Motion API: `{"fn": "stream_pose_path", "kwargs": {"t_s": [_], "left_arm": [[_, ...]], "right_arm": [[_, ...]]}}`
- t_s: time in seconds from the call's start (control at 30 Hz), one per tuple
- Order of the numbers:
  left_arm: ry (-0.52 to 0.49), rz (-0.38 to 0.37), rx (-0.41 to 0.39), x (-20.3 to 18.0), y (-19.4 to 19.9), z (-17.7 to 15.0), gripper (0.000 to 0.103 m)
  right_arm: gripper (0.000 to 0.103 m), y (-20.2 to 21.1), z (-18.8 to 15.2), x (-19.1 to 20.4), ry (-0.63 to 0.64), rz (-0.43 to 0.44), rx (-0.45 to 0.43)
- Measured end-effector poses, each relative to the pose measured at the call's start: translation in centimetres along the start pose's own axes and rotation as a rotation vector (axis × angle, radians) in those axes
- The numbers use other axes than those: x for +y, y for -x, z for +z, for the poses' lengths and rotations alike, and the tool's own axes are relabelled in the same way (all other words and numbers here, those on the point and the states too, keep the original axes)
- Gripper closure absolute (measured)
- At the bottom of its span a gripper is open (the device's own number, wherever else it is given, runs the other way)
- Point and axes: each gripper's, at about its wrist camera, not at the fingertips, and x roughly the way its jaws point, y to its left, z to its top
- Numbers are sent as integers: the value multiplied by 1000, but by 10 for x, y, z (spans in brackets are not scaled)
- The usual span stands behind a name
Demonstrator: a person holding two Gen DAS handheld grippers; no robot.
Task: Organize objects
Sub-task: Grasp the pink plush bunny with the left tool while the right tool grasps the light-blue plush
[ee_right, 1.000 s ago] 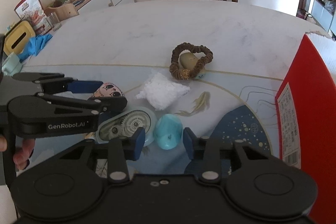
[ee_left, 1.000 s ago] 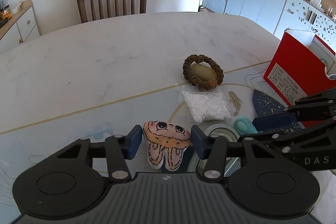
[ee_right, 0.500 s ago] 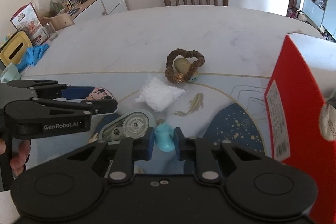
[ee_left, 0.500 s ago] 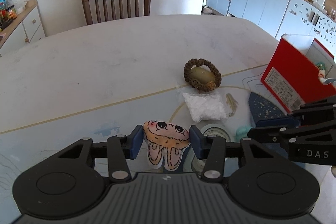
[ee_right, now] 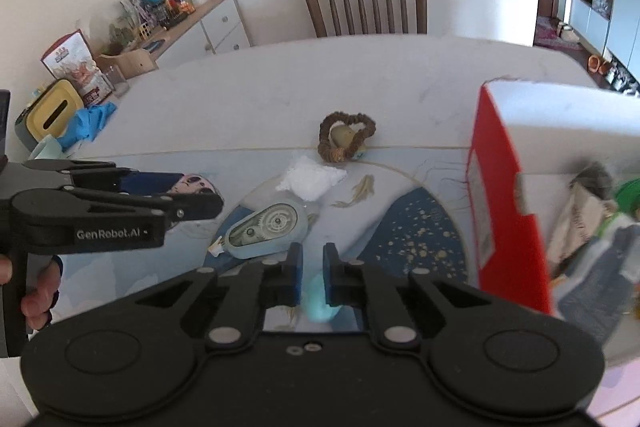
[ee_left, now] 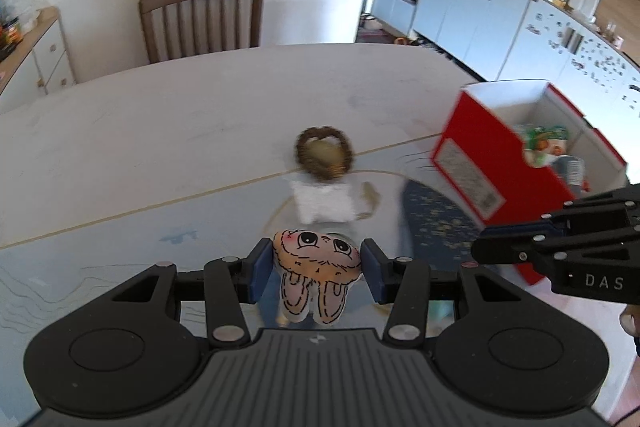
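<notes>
Right wrist view: the right hand-held gripper (ee_right: 311, 267) pinches a small turquoise piece (ee_right: 318, 301) only by its top, so it could slip out before reaching the red box (ee_right: 504, 187).

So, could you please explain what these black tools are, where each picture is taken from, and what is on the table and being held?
There is no robot here: a person holds a hand-held two-finger gripper in each hand, and each gripper carries a wide-angle camera looking forward along its fingers. That is why black fingers fill the bottom of both pictures.

In the left wrist view, the left gripper is clamped on a small plush toy with a drawn face. In the right wrist view, the right gripper, whose jaws have just been closing, pinches a small turquoise object; what it is I cannot tell.

On the table lie a correction tape dispenser, a white packet and a brown scrunchie around a pale oval object. To the right stands an open red box already holding items.
</notes>
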Motion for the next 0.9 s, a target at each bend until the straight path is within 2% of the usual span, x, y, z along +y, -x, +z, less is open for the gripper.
{"fn": "stream_pose_path", "kwargs": {"t_s": [0.2,0.27,0.43,0.47,0.9], "left_arm": [[-12,-10,-17,-19,12,-1,56],[-11,-4,-16,-21,14,-3,56],[15,9,-1,-18,14,-11,56],[21,12,3,-16,14,-13,56],[68,46,24,6,18,-28,56]], "right_arm": [[93,13,-5,-12,29,2,18],[88,10,-10,-17,22,9,36],[52,2,-25,-15,42,13,45],[49,0,-27,-13,47,12,47],[48,-53,-39,23,125,-14,97]]}}
